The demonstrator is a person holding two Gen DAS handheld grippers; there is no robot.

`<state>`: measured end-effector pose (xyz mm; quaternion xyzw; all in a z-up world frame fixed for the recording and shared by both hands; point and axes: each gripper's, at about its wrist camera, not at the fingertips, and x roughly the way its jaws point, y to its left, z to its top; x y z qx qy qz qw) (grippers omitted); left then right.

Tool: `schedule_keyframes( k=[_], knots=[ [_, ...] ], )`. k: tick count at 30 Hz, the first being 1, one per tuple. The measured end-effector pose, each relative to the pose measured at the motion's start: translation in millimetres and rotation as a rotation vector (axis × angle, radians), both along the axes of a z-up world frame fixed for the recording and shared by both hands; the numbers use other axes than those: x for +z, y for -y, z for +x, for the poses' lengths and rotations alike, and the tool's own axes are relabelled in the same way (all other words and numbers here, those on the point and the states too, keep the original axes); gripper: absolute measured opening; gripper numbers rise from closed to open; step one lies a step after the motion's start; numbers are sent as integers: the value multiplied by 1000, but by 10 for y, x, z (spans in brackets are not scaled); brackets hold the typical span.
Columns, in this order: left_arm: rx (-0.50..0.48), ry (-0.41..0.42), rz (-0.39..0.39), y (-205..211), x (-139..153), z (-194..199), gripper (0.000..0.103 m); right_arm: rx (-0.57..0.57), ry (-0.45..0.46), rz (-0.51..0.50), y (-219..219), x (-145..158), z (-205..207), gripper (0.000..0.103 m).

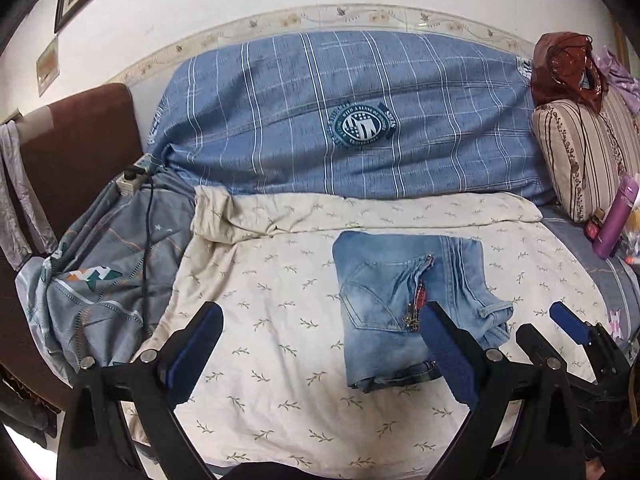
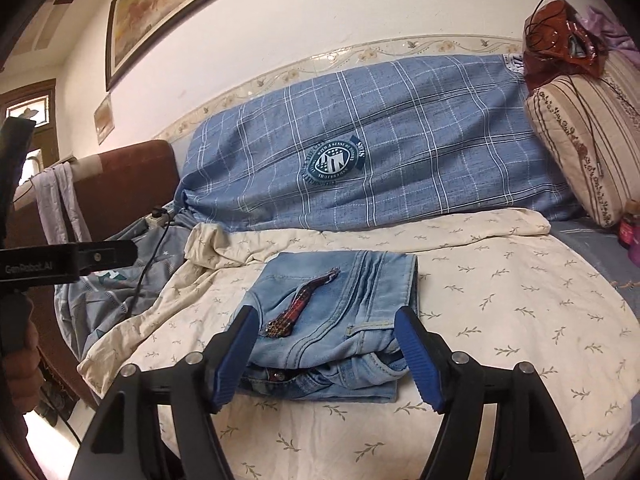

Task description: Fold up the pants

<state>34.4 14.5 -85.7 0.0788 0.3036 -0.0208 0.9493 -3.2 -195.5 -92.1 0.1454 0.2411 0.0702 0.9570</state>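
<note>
Folded jeans (image 2: 332,320) lying in a compact rectangle on the cream leaf-print sheet (image 1: 280,320), in front of the blue plaid bolster (image 1: 352,120). Back pocket up, with a red beaded trim (image 2: 304,308) across the top layer. Waistband and button showing at the near edge of the stack, layers a little uneven there.

Left gripper (image 1: 320,344) wide apart and empty, poised to the left of the jeans, its right finger overlapping the jeans' near corner in view; contact there impossible to tell. Right gripper (image 2: 326,354) also wide, nothing clamped, fingers straddling the jeans' near edge without pressing on the denim.

Fold judged essentially complete, with only release and tidying left. To finish well: lift both tools straight away from the jeans, without snagging the belt loops or the beaded trim. Avoid dragging the top layer, since loose denim on a soft sheet shifts easily. If squaring up is wanted, nudge the near edge flush using a flat finger, not a pinch. Keep clear of the black power cord (image 1: 148,240), well left of the jeans.
</note>
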Motion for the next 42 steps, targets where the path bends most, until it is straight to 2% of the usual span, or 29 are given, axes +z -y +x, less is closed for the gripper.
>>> schedule_keyframes(
  k=[12,20,27,42],
  knots=[
    [31,32,-1,53,-89,68,98,-15,47,5,48,52,-23,75],
    [14,22,37,127,-203,99,98,1,72,-2,32,87,-29,77],
    [-3,12,36,134,-259,121,98,5,69,-5,26,83,-10,77],
    [47,-46,49,29,-428,242,98,4,50,3,4,70,33,77]
  ],
)
